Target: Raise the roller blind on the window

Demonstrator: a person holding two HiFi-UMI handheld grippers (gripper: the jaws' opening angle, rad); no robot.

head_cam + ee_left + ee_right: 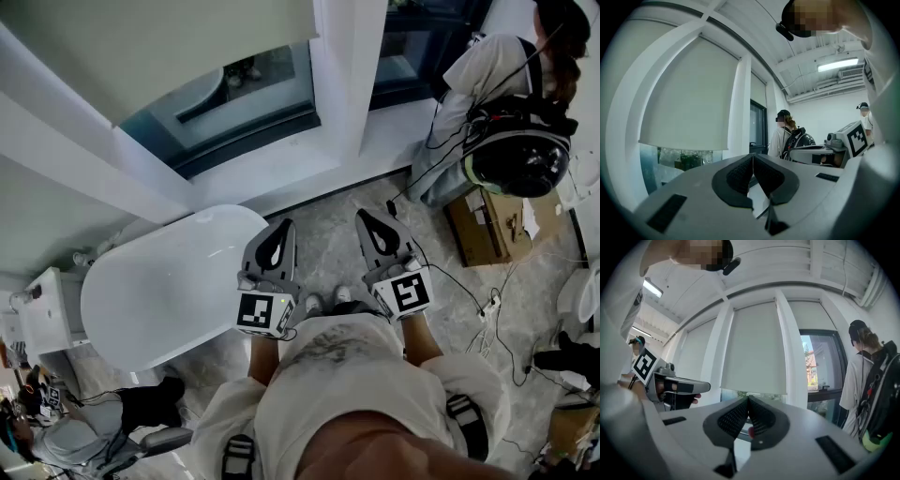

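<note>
The cream roller blind (159, 47) covers the upper part of the window, with bare glass (234, 98) below its bottom edge. In the left gripper view the blind (689, 103) hangs ahead and to the left. In the right gripper view the blind (754, 348) hangs straight ahead. My left gripper (283, 227) and right gripper (368, 217) are held side by side in front of my body, well short of the window. Both are shut with nothing between the jaws, as seen at the left gripper (753, 161) and the right gripper (748, 401). Neither touches the blind.
A white oval tub (169, 281) stands below the window to my left. Another person (506, 122) with a dark backpack stands at the right window. A cardboard box (487, 225) and cables (487, 309) lie on the floor at the right.
</note>
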